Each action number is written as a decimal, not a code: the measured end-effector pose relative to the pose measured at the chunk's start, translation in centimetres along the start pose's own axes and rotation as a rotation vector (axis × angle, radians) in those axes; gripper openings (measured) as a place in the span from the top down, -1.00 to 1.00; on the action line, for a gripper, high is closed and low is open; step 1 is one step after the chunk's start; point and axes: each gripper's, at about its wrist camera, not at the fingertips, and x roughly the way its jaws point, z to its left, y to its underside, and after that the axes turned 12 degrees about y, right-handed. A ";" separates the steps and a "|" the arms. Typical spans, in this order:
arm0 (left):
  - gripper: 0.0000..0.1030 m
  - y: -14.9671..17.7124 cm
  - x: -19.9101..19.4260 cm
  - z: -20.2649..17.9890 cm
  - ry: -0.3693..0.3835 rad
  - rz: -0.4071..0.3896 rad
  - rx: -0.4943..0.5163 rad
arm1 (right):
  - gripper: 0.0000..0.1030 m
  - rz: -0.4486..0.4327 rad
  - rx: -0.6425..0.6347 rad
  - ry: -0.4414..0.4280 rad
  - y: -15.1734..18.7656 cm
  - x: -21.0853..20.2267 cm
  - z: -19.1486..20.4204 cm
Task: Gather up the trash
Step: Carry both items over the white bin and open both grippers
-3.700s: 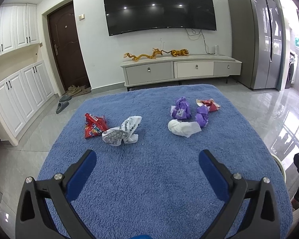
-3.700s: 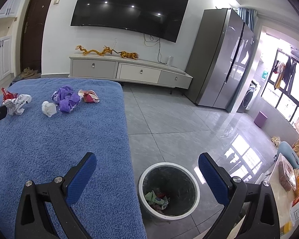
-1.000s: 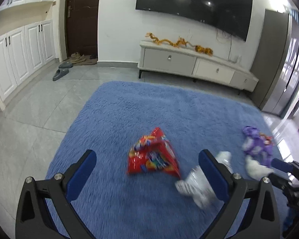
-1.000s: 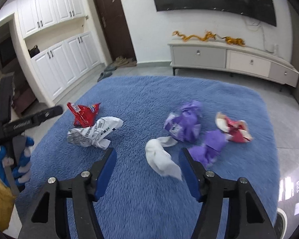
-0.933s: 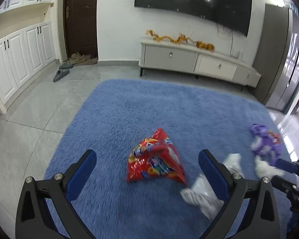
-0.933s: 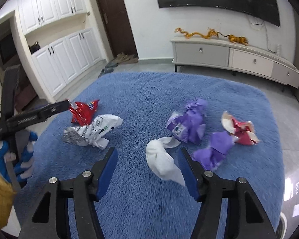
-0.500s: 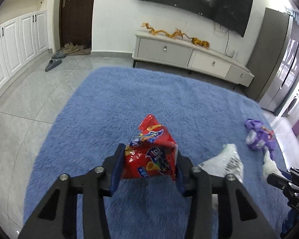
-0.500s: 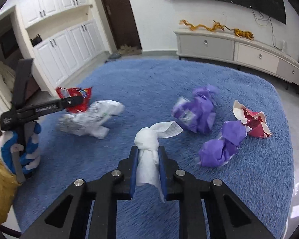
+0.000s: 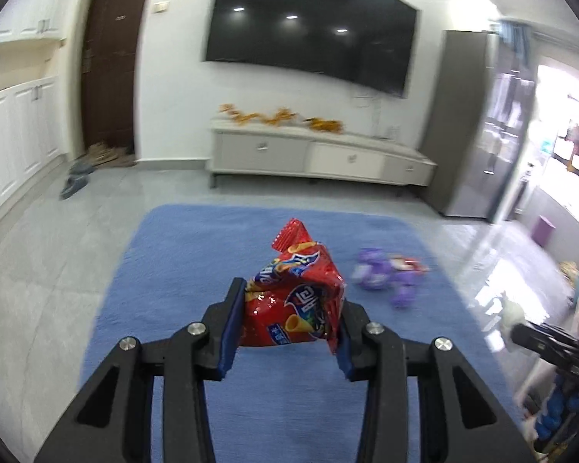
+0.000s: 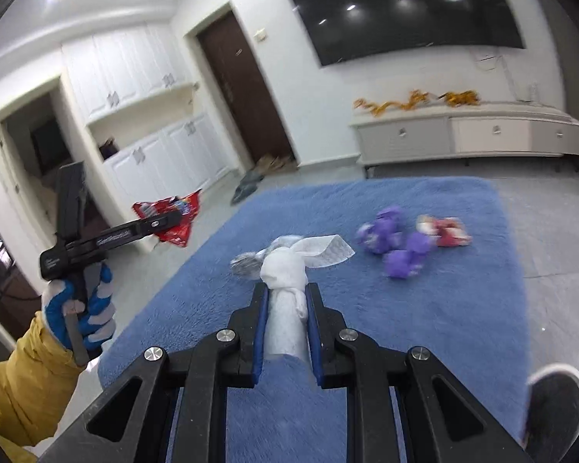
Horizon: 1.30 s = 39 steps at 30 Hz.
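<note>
Glossy foil snack bag [image 9: 295, 305], soft crumpled white tissue [image 10: 285, 297], fuzzy blue rug [image 9: 181, 262], shiny tiled floor [image 9: 38, 254].

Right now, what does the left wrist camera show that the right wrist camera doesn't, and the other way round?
Only the left wrist view shows the tall grey fridge and the left gripper head-on, shut on the red snack bag.

Only the right wrist view shows the right gripper shut on a white tissue wad, a crumpled silver wrapper behind it, and the gloved hand with a yellow sleeve.

Both show the blue rug, purple wrappers, TV and cabinet.
</note>
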 end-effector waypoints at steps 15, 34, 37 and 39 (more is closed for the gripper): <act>0.22 2.4 17.3 -26.7 0.455 0.295 0.162 | 0.65 0.026 0.401 0.466 7.8 -9.3 -20.8; -0.15 10.4 33.5 -38.3 0.556 0.604 0.145 | -0.14 0.259 0.632 0.689 14.2 -4.3 -33.2; -0.19 10.6 33.3 -38.0 0.561 0.608 0.133 | -0.15 0.260 0.656 0.719 14.8 -5.1 -33.4; -0.28 10.6 33.3 -38.0 0.556 0.608 0.131 | -0.15 0.253 0.669 0.734 15.0 -5.5 -33.3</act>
